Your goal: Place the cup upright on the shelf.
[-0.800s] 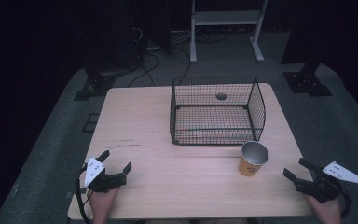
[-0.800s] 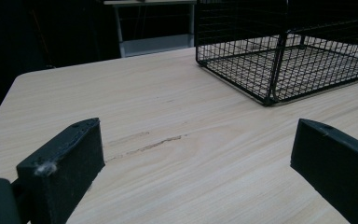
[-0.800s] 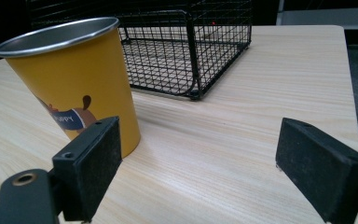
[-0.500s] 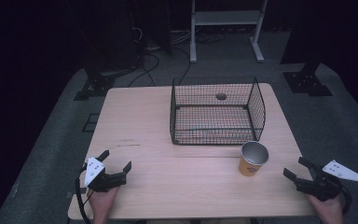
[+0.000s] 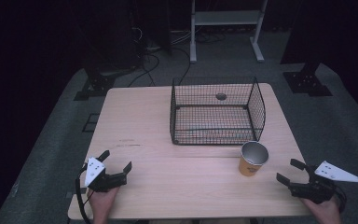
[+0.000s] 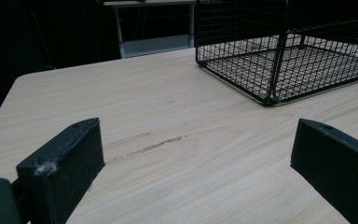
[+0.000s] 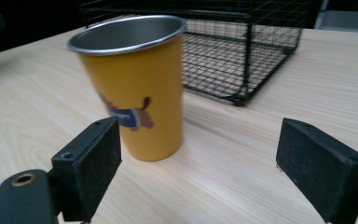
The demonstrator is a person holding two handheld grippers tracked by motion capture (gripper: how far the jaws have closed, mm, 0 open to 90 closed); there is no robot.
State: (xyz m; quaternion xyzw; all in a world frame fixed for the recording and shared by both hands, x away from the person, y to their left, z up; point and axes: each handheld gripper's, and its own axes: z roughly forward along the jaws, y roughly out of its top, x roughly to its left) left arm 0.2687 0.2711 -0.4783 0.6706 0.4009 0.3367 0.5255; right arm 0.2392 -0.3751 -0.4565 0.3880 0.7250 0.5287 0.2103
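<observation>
A yellow metal cup (image 5: 252,158) with a cartoon print stands upright on the wooden table (image 5: 140,121), just in front of the right corner of a black wire basket (image 5: 256,109). My right gripper (image 5: 286,170) rests open near the table's front right edge, a short way right of the cup. In the right gripper view the cup (image 7: 133,84) stands ahead of my right gripper (image 7: 200,158), toward its left jaw, with the basket (image 7: 247,51) behind. My left gripper (image 5: 116,160) lies open at the front left with nothing in it. Ahead of my left gripper (image 6: 196,158) is bare wood and the basket (image 6: 277,65).
A small dark round spot (image 5: 221,96) shows at the back of the basket. Behind the table, a white metal stand (image 5: 223,18), cables (image 5: 154,51) and dark tripod bases (image 5: 307,81) sit on the grey floor. Bare wood stretches between the two grippers.
My right gripper has edged slightly left toward the cup. The left gripper, cup and basket have stayed put.
</observation>
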